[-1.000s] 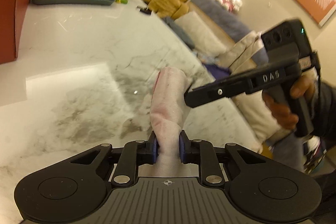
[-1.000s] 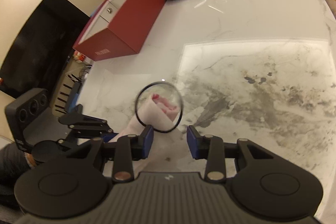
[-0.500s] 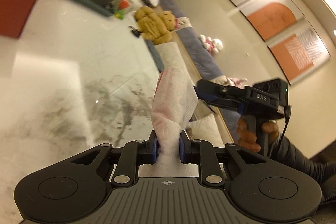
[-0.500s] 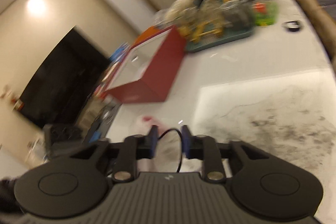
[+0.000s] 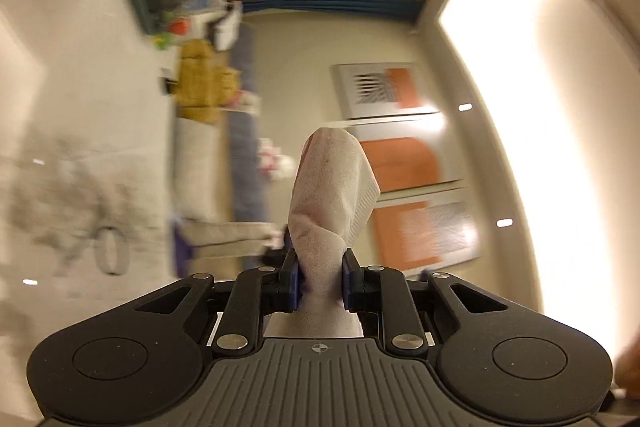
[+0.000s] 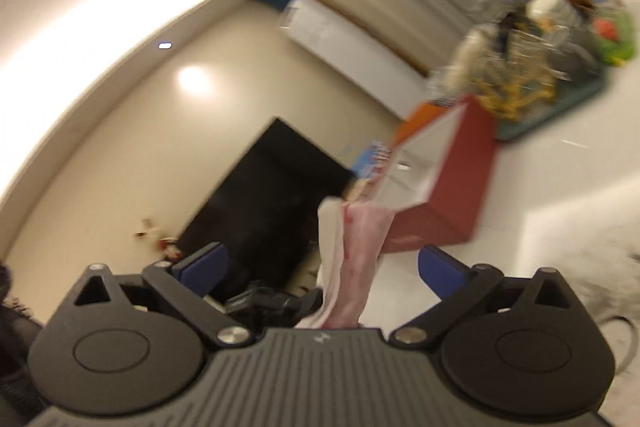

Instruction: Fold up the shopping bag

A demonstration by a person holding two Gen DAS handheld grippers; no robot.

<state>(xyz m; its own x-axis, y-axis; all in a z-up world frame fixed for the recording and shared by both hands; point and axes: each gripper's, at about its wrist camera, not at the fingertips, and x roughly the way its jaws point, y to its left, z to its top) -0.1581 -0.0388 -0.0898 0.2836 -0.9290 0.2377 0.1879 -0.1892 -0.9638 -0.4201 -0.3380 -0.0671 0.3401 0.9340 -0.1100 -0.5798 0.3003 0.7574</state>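
The shopping bag (image 5: pixel 332 187) is a tight white and pink roll that stands up out of my left gripper (image 5: pixel 320 281), which is shut on its lower part. In the right wrist view the same roll (image 6: pixel 360 247) hangs in the wide gap of my right gripper (image 6: pixel 322 265). Those jaws are opening and neither blue pad touches the bag. The left gripper (image 6: pixel 272 303) shows just below the roll. A thin black ring (image 5: pixel 108 251) lies blurred on the marble table (image 5: pixel 80 131), and its edge (image 6: pixel 618 327) shows at the lower right.
A red box (image 6: pixel 452 187) and a green tray of glassware (image 6: pixel 528 67) stand at the table's far side. A black screen (image 6: pixel 260 195) leans by the wall. Past the table edge are a sofa with cushions and a yellow plush toy (image 5: pixel 200 83).
The right jaws have gone from narrow around the black ring to wide, and the ring now lies on the table. Both views tipped up, and the left gripper rolled with the bag.
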